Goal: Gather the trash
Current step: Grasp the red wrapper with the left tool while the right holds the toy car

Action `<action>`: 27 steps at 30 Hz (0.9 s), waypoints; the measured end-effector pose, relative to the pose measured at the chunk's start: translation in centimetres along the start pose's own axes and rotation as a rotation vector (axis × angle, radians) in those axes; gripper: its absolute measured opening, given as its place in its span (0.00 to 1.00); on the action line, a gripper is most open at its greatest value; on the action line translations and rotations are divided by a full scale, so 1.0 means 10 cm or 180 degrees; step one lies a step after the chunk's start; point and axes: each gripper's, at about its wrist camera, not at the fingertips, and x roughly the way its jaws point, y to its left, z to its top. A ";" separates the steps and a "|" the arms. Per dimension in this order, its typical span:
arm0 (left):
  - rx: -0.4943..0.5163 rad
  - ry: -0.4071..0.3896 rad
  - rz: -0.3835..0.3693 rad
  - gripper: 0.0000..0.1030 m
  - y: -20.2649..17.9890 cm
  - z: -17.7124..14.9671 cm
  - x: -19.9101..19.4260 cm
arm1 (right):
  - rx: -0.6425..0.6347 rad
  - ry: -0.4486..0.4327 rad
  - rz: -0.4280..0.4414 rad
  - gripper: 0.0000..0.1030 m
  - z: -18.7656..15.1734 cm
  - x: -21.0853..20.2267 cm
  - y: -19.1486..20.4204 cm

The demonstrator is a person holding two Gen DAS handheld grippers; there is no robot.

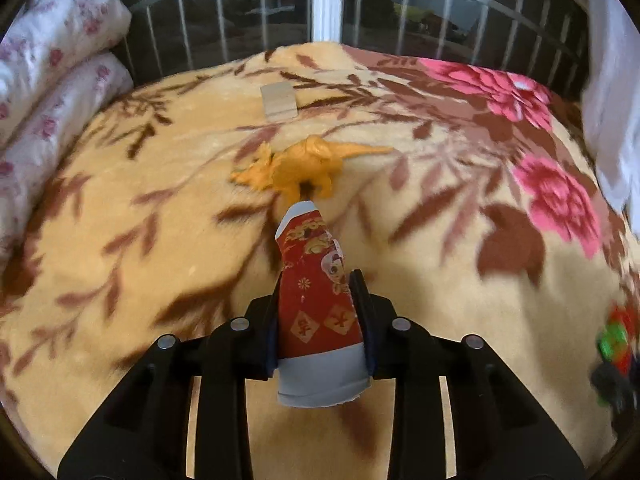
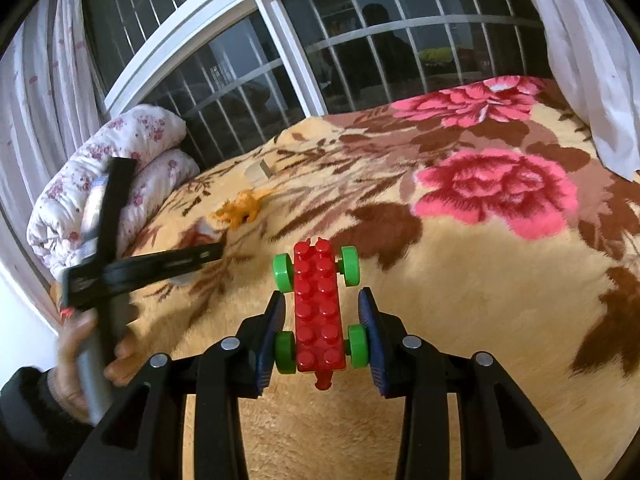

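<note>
The left gripper (image 1: 320,312) pinches a red wrapper (image 1: 318,300) between its fingers. The wrapper points straight ahead, long way forward, above the bed (image 1: 120,240). Its tip is near an orange toy dinosaur (image 1: 304,164). The right gripper (image 2: 322,332) has its fingers around a red block car (image 2: 320,308), touching its green back wheels. The car also points forward.

Red wrapper (image 1: 318,292): two gold diamond labels w/ Chinese chars, upside down, not legible.
</note>
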 end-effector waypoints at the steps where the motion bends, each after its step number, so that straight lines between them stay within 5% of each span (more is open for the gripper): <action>1: 0.0056 -0.0046 -0.0003 0.28 -0.01 -0.07 -0.10 | -0.0008 0.0010 -0.0004 0.37 -0.01 0.01 0.01; 10: 0.0156 -0.0328 -0.0084 0.28 0.06 -0.63 -0.82 | -0.0337 -0.0119 -0.0157 0.37 -0.23 -0.04 0.32; 21: 0.0056 -0.0413 -0.0090 0.28 0.24 -1.18 -1.15 | -0.0570 -0.0492 -0.0328 0.37 -0.85 -0.58 0.64; 27: 0.0187 -0.0398 -0.0129 0.28 0.24 -1.67 -1.36 | -0.0336 -0.0362 -0.0077 0.37 -1.30 -0.98 0.76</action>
